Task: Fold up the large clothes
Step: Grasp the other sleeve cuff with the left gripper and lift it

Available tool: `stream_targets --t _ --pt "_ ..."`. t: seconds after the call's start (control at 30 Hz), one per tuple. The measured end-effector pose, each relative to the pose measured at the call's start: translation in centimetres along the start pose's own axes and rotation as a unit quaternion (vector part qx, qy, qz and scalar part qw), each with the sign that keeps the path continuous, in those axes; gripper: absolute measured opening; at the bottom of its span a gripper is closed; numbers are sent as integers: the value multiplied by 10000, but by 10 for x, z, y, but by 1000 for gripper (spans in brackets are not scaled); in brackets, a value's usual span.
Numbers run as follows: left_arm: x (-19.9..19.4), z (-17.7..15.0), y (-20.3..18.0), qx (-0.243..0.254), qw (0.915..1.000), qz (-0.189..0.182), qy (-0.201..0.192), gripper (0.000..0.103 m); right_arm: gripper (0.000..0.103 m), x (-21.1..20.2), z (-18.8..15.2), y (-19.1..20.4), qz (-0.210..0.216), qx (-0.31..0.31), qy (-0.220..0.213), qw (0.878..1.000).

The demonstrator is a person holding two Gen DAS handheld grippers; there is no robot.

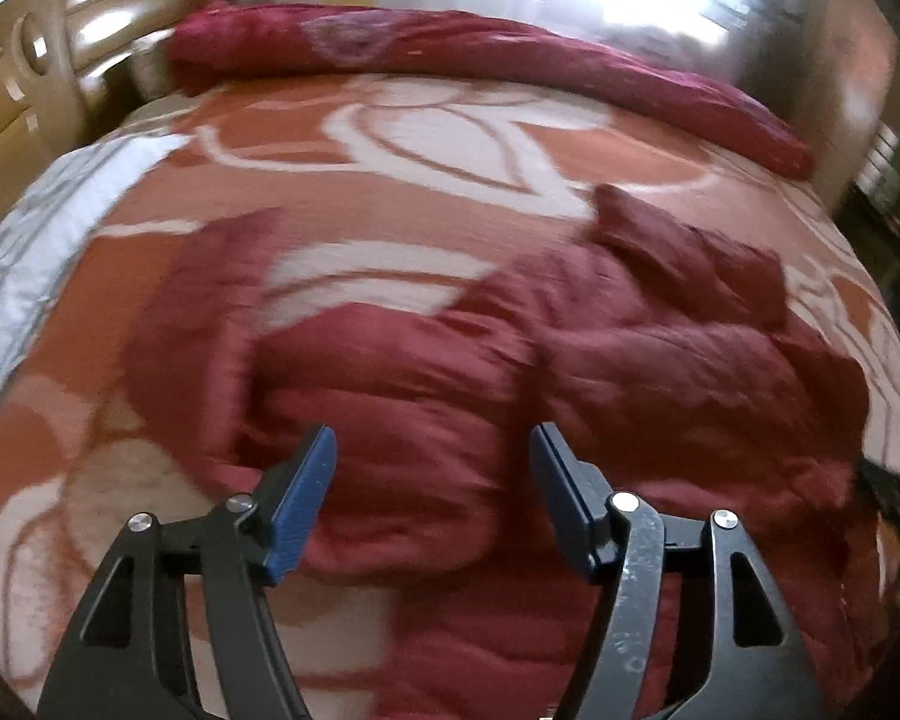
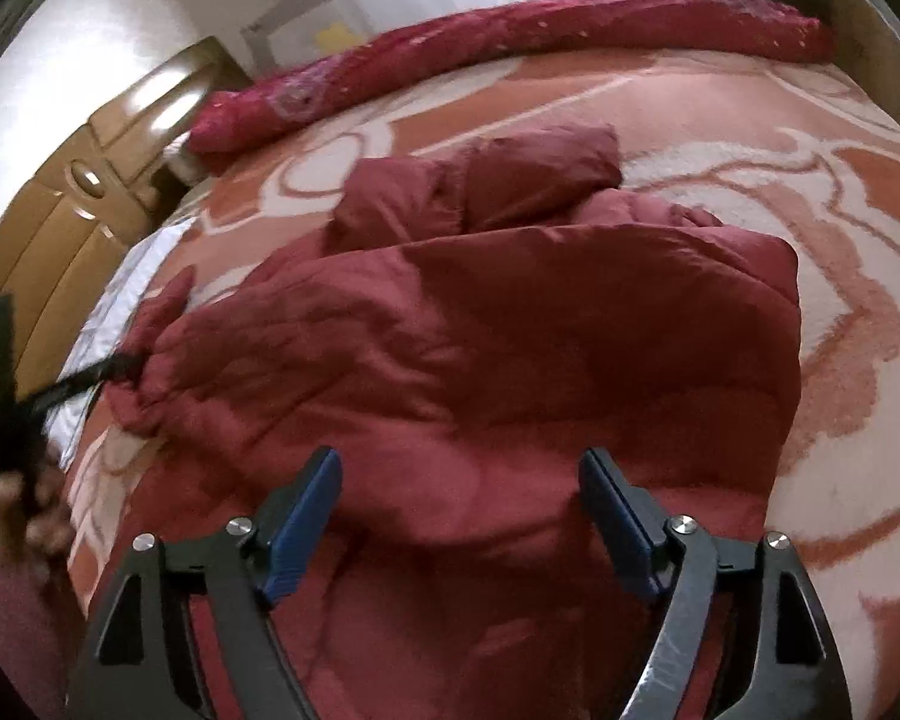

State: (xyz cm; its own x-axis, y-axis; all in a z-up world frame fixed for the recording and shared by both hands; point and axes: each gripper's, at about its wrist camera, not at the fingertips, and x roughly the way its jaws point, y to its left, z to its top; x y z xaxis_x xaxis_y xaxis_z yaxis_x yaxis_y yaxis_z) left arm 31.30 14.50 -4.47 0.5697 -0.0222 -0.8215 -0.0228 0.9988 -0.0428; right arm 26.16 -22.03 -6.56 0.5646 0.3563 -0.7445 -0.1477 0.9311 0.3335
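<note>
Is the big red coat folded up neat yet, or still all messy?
Still messy. The red coat lies rumpled on the bed blanket, one sleeve sticking out sideways.

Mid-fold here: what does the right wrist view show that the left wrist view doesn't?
Only the right wrist view: the left gripper from outside, blurred at the jacket's left edge, with the hand holding it; also the folded-over panel's right edge.

Only the left wrist view: the grey sheet in full, along the bed's left side, and the left gripper's blue pads up close, apart, nothing between them.

Both: the red puffer jacket on the patterned blanket, the rolled red quilt behind, and the wooden cabinet.
</note>
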Motion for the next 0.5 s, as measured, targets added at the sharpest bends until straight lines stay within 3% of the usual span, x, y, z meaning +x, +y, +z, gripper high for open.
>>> stream_targets --t 0.03,0.1,0.13,0.33,0.5 --pt "2 3 8 -65 9999 74 18 68 83 -3 -3 2 17 -12 21 10000" --pt "7 13 28 -192 9992 342 109 85 83 -10 -11 5 77 16 68 9999" --pt "10 17 34 -225 9986 458 132 88 83 -14 -15 8 127 38 79 9999" --pt "54 48 55 -86 9928 1090 497 88 84 -36 -42 16 433 197 61 9989" --pt "99 63 57 211 9775 1892 905 88 84 -45 -57 23 655 309 189 9972"
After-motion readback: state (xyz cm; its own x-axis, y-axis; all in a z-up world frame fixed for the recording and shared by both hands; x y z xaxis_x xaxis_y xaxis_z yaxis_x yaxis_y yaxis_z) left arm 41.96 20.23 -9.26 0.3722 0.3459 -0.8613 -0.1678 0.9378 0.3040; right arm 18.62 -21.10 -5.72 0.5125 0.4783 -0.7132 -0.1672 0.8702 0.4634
